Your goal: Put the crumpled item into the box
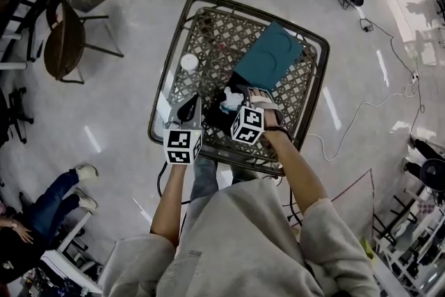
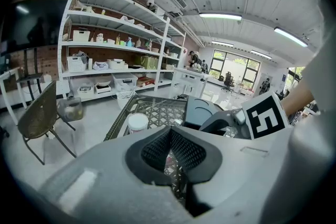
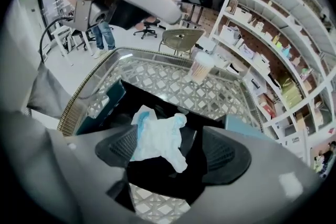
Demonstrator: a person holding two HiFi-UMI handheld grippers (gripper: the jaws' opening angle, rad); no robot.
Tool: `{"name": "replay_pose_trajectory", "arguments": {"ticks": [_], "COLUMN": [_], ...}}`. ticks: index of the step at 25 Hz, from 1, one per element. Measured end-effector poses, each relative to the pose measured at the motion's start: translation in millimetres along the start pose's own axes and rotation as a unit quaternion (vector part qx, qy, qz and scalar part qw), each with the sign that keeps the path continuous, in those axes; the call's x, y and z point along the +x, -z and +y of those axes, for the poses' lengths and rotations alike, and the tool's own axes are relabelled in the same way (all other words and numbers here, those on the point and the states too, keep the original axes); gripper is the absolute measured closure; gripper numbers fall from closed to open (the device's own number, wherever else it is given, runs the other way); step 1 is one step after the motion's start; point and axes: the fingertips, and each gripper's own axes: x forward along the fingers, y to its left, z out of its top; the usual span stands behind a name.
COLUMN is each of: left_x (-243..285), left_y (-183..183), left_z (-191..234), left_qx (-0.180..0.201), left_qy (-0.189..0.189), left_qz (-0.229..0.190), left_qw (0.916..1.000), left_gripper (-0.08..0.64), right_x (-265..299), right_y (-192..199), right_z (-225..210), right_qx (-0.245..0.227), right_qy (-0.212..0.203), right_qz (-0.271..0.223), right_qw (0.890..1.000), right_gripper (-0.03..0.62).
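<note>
A crumpled white and pale-blue item [image 3: 157,139] lies in the black box [image 3: 157,178] on the lattice table. My right gripper [image 3: 170,152] is open, one pad on each side of the item. The item rests against the left pad, and the right pad stands apart from it. In the head view the item [image 1: 230,101] shows in the box [image 1: 217,120] just ahead of the right gripper [image 1: 240,106]. My left gripper [image 1: 186,110] hovers to the left of the box. Its pads [image 2: 170,152] meet with nothing between them.
A teal lid [image 1: 268,56] lies on the table beyond the box. A white cup [image 1: 189,62] stands at the far left of the table, whose metal rim [image 1: 314,90] frames the lattice. A chair [image 1: 62,38] is off to the left. A person's legs [image 1: 49,202] show at lower left.
</note>
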Motion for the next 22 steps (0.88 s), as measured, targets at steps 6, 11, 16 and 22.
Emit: {"name": "replay_pose_trajectory", "arguments": {"ticks": [6, 11, 16, 22], "left_x": [0.1, 2.4, 2.1, 3.1], "left_y": [-1.5, -1.0, -3.2, -6.5], "left_z": [-2.0, -3.4, -5.4, -10.5], "left_qx": [0.0, 0.003, 0.005, 0.009], "left_qy": [0.002, 0.004, 0.006, 0.006], "left_qz": [-0.002, -0.003, -0.003, -0.006], "left_qw": [1.0, 1.0, 1.0, 0.9999], "left_gripper": [0.558, 0.558, 0.558, 0.558], "right_x": [-37.3, -50.2, -61.6, -75.8], "right_y": [-7.2, 7.0, 14.5, 21.8], "right_z": [-12.7, -22.8, -32.5, -42.8], "right_qx": [0.061, 0.111, 0.171, 0.318], "right_qy": [0.038, 0.076, 0.109, 0.11], "right_qz": [-0.06, -0.073, -0.087, -0.131], "right_qw": [0.996, 0.988, 0.975, 0.933], "right_gripper": [0.271, 0.399, 0.562, 0.592]}}
